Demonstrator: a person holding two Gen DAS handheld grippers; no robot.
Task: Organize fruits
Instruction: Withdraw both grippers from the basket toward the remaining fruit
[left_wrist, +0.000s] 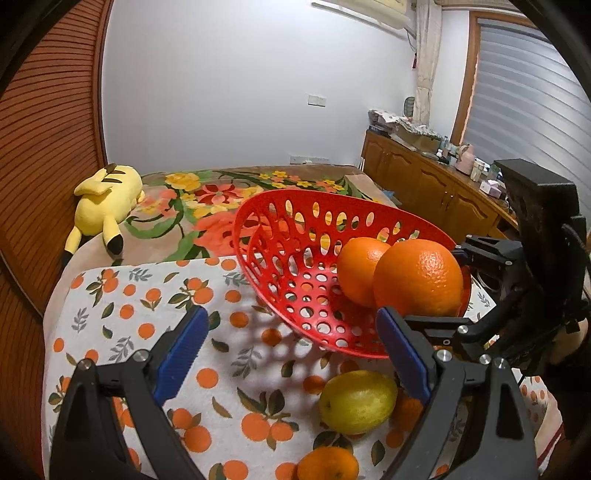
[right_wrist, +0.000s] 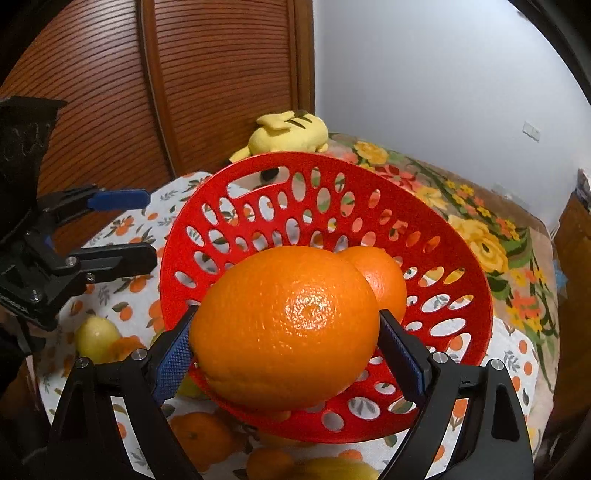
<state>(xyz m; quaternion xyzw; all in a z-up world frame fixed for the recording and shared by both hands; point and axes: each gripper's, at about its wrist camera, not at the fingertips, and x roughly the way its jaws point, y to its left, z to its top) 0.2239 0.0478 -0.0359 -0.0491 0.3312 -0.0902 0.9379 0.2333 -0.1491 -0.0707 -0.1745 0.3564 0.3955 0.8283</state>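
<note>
1. Bedroom setting, left wrist view: a table under an orange-print cloth is seen against a bed with a floral blanket and a yellow plush.
2. A red basket, perforated, is stood on the cloth and is tilted in this view. One orange is lodged inside it.
3. Loose on the cloth, near the basket: a lemon and a mandarin.
4. The left gripper is held with jaws wide and nothing between them, above bare cloth beside the lemon.
5. Right wrist view: a big orange is gripped between the blue pads of the right gripper, over the basket's near rim.
6. Step judged in hand: the big orange is being carried into the basket.
7. Next move, as judged: the fruit is to be lowered beside the first orange and released; the lemon would suit the free left gripper.
</note>
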